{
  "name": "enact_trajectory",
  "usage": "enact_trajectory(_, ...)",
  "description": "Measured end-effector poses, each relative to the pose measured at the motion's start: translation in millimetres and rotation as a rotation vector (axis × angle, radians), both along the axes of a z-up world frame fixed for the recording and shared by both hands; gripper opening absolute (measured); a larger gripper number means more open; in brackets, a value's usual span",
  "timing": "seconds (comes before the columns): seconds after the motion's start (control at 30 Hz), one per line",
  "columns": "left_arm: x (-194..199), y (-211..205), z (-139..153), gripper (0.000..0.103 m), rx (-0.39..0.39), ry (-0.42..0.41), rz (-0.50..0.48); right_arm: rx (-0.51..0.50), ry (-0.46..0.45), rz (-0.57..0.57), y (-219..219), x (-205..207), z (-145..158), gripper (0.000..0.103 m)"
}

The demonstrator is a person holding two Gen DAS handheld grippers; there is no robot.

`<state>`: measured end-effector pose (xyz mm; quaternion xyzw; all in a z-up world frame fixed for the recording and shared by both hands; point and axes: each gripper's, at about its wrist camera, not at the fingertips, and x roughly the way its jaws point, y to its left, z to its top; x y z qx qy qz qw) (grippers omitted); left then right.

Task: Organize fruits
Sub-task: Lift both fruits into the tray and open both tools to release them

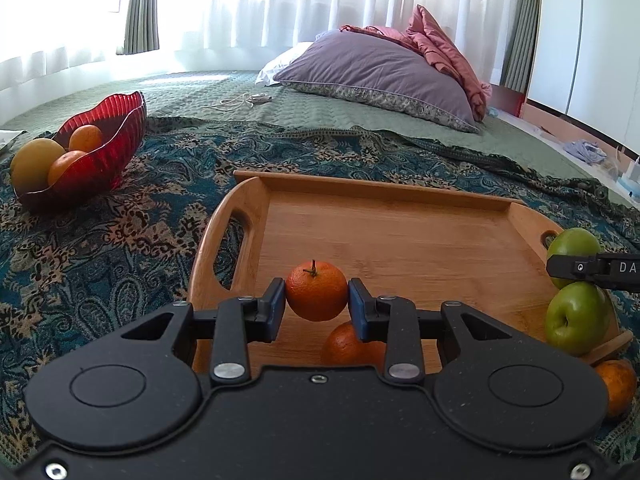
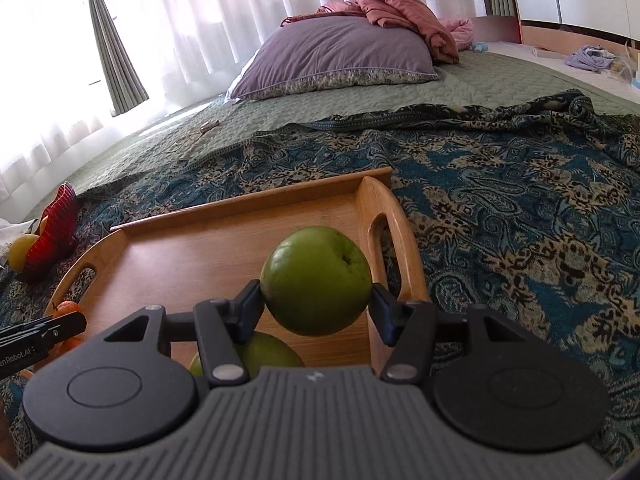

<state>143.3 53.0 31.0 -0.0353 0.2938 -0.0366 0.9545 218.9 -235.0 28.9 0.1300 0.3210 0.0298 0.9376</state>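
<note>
Ribbed red glass bowl sat at the left edge of the left wrist view, cradling smooth round oranges on the paisley blanket. At lower centre, the left gripper clamped a dimpled, stemmed orange above the wooden tray. In the right wrist view's centre, the right gripper grasped a glossy green apple over the tray's curved right handle.

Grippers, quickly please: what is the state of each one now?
Left gripper: closed on an orange.
Right gripper: closed on a green apple.
</note>
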Motion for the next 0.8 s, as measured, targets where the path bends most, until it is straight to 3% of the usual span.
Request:
enact_trajectory(0.43,25.0,-1.2,1.2,0.032,-0.001,0.101,-0.022,-0.083,0.118,0.054,8.1,25.1,6.9,0.06)
enact_trajectory(0.8,29.0,-3.8,0.3,0.032,0.015,0.11,-0.024,-0.157,0.16,0.063,12.1,34.8,7.2,0.06)
